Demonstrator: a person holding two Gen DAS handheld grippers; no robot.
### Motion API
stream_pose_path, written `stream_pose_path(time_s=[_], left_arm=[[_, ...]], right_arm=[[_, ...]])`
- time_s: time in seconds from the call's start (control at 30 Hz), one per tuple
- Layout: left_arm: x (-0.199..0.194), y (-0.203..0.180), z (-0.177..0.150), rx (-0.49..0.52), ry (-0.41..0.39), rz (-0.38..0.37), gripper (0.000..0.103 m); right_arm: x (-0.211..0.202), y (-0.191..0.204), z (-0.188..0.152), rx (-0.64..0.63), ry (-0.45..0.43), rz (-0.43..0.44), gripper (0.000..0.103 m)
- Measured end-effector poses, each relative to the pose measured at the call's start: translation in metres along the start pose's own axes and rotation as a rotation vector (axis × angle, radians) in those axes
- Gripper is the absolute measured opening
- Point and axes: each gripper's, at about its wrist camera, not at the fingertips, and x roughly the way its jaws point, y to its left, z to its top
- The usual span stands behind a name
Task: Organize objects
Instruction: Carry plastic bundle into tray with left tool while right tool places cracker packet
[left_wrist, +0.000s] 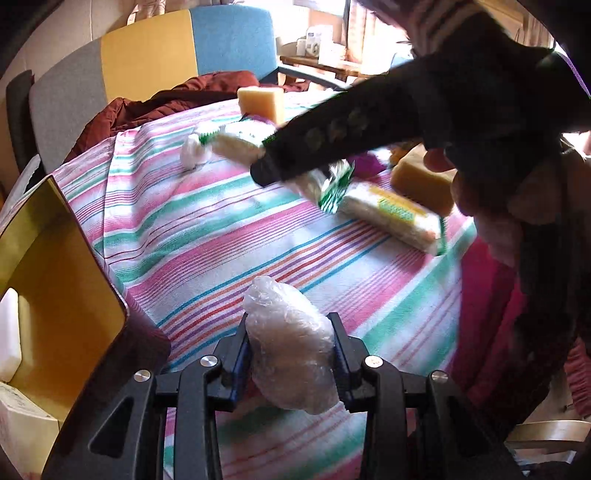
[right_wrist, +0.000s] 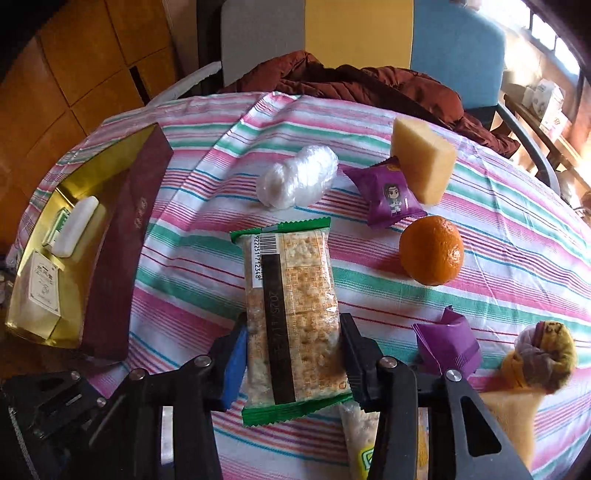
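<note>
My left gripper (left_wrist: 290, 325) is shut on a lump wrapped in clear plastic film (left_wrist: 290, 350), held above the striped tablecloth. My right gripper (right_wrist: 293, 326) is shut on a cracker packet with green ends (right_wrist: 291, 314), held above the table; the right gripper also shows as a dark blurred shape in the left wrist view (left_wrist: 369, 125). A dark red box with a gold inside (right_wrist: 122, 240) stands at the left; it also shows in the left wrist view (left_wrist: 62, 280). It holds a white bar (right_wrist: 75, 225) and small cartons (right_wrist: 42, 288).
On the cloth lie a white plastic bundle (right_wrist: 299, 177), a yellow sponge block (right_wrist: 421, 158), a purple snack packet (right_wrist: 388, 195), an orange (right_wrist: 432, 249), a second purple packet (right_wrist: 447, 341) and another cracker packet (left_wrist: 391, 218). A dark red jacket (right_wrist: 369, 85) lies on the chair behind.
</note>
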Motion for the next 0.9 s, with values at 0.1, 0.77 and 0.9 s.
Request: stream_pose_path(time_s=[0.1, 0.77, 0.9], left_arm=[[-0.022, 0.003, -0.001, -0.009, -0.037, -0.011, 0.037], [-0.176, 0.187, -0.048, -0.529, -0.306, 0.187, 0.037], [-0.181, 0.213, -0.058, -0.583, -0.306, 0.206, 0.037]], right_arm=[[-0.022, 0.003, -0.003, 0.026, -0.062, 0.012, 0.047], [-0.059, 0.129, 0.024, -0.120, -0.152, 0.180, 0.047], [-0.052, 0.162, 0.028, -0.166, -0.139, 0.204, 0.047]])
